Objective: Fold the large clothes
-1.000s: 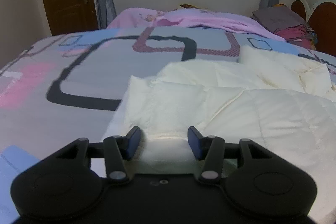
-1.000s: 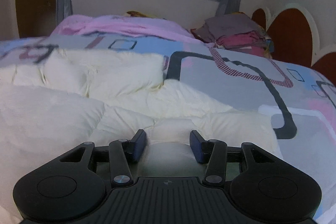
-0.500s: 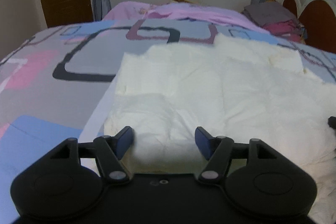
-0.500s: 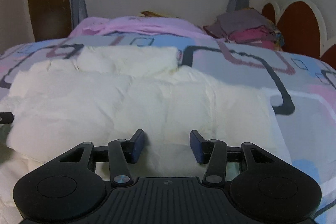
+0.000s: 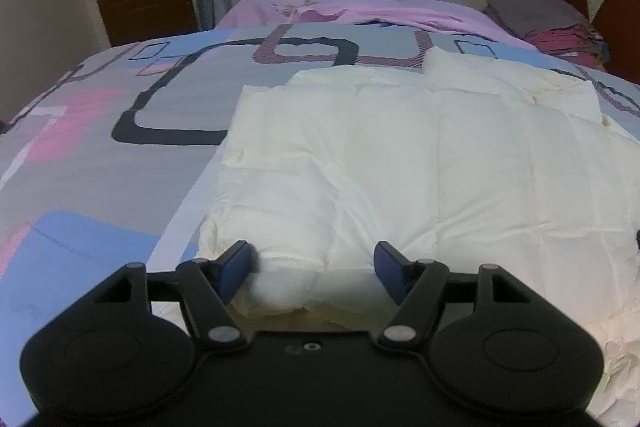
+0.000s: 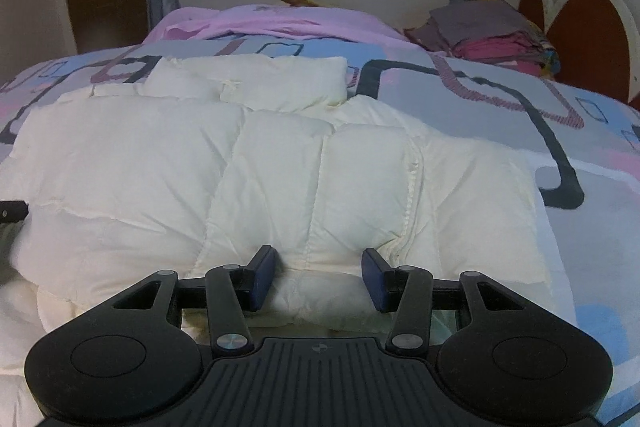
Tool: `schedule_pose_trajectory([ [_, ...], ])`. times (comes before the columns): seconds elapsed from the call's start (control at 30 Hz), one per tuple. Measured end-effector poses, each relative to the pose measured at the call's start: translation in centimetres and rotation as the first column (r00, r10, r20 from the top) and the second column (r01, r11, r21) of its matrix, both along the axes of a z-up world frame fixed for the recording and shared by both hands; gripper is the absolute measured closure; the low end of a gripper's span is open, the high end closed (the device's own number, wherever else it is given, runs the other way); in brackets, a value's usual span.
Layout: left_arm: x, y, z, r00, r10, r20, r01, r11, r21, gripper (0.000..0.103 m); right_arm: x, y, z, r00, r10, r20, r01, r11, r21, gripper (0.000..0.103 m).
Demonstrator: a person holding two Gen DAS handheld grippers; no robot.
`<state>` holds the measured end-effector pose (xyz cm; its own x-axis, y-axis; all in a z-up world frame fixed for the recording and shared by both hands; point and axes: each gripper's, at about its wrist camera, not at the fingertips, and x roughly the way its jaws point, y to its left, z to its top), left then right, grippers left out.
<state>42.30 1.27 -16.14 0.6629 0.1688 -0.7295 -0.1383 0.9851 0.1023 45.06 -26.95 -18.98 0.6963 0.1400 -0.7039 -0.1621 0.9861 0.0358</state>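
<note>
Since a second ago the white jacket (image 5: 400, 163) has been laid flatter on the bedspread (image 5: 100, 155). The left gripper (image 5: 312, 269) is held low at its near edge, opened wide around a fold; the right gripper (image 6: 319, 277) likewise, wide

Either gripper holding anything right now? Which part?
Nothing is held. The left gripper and right gripper are both open, each straddling the near folded edge of the white jacket.

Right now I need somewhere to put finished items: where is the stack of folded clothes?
The stack of folded clothes sits at the bed's far right corner in both views, beside the headboard and right of the pink blanket.
</note>
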Motion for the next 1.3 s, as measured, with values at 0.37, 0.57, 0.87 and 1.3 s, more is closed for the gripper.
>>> schedule_pose_trajectory([
  [0.37,-4.5,-1.8,3.5,1.000,-0.010,0.023,0.011,1.000,-0.023,0.036,-3.4,-1.5,3.1,0.999,0.016,0.030,-0.019,0.996,0.087,0.056],
  [0.57,-7.0,-1.9,4.0,0.999,-0.051,0.019,0.052,0.998,-0.045,0.035,-7.0,-2.0,4.2,0.999,-0.032,0.034,0.028,0.993,0.111,0.055],
  [0.87,-11.9,-1.7,5.1,0.988,-0.151,0.031,0.153,0.986,-0.061,0.030,-15.3,-0.4,5.8,0.995,-0.087,0.039,0.083,0.991,0.101,0.055],
  [1.3,-18.7,0.5,6.1,0.974,-0.222,0.052,0.226,0.970,-0.088,0.028,-24.1,2.3,7.9,0.986,-0.139,0.096,0.130,0.987,0.093,0.027],
])
